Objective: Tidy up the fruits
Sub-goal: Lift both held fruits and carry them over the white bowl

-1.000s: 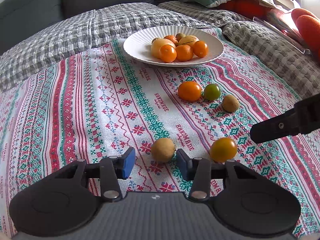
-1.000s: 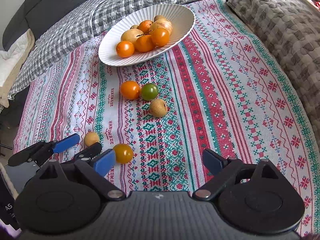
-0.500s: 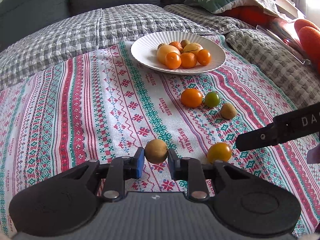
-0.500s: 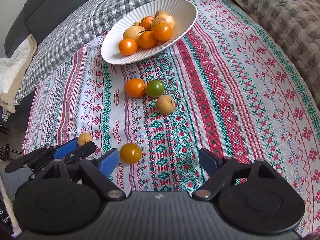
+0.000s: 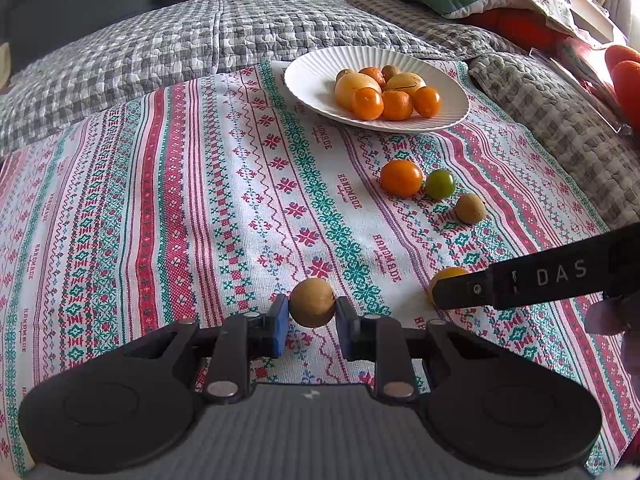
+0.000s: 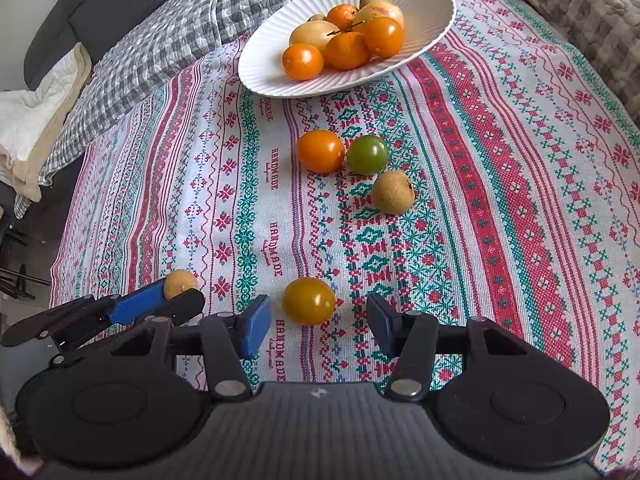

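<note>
Left wrist view: the left gripper (image 5: pixel 312 318) has drawn its blue pads in until they pinch the tan round fruit (image 5: pixel 312 302), which a second ago lay loose between wider jaws near the front edge of the patterned cloth (image 5: pixel 180 200). Right wrist view: the right gripper (image 6: pixel 316 318) has slid over the yellow-orange tomato (image 6: pixel 308 301) and its jaws have just been closing, yet they stand spread, with cloth visible on either side of the fruit (no contact that I can see). So one fruit looks secured and a second is about to be; both probably go to the white plate (image 6: pixel 436 0) near the cloth's far edge, where a pile of orange and yellow fruit sits.

An orange tomato (image 6: pixel 320 151), a green tomato (image 6: pixel 367 154) and another tan fruit (image 6: pixel 392 192) wait mid-cloth, clustered.

The tomatoes are smooth and glossy, likely slippery; the tan fruit is matt and rough-skinned. The plate is ribbed and shallow, the cloth woven and soft over bedding, so spheres may roll.
</note>
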Motion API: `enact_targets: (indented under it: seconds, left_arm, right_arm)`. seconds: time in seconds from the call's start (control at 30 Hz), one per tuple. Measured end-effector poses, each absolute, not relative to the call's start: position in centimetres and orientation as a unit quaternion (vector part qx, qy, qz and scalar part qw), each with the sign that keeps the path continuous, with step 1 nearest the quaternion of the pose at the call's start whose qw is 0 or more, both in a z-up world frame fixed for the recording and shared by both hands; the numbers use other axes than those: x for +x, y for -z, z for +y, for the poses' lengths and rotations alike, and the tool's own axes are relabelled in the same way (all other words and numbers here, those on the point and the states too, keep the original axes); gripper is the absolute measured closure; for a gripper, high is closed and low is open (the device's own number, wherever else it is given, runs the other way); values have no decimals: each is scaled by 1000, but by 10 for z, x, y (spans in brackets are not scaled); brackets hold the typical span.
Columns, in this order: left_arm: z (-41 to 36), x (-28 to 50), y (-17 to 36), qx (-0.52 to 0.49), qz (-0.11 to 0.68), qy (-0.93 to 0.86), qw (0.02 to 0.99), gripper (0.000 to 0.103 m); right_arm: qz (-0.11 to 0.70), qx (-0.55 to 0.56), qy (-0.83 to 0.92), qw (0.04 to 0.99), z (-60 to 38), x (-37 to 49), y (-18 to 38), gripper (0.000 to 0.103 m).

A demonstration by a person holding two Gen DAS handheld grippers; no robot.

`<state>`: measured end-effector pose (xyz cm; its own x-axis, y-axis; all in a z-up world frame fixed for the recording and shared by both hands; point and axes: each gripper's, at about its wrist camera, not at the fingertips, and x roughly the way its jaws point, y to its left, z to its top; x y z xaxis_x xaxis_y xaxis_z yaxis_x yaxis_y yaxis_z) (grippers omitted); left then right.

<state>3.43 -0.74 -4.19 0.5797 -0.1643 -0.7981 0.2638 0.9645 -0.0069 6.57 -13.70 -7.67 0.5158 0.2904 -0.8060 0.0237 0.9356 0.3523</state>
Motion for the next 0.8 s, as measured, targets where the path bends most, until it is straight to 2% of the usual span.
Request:
enact_targets:
  seconds: [0.23,0.8]
  left_arm:
    - [-8,35,42,57,444,119,886,90]
    - [-7,34,40,52,442,123,887,90]
  right_arm:
    - [482,123,-88,863,-132,65,77,76]
    - [470,104,-80,873,-138,62,75,77]
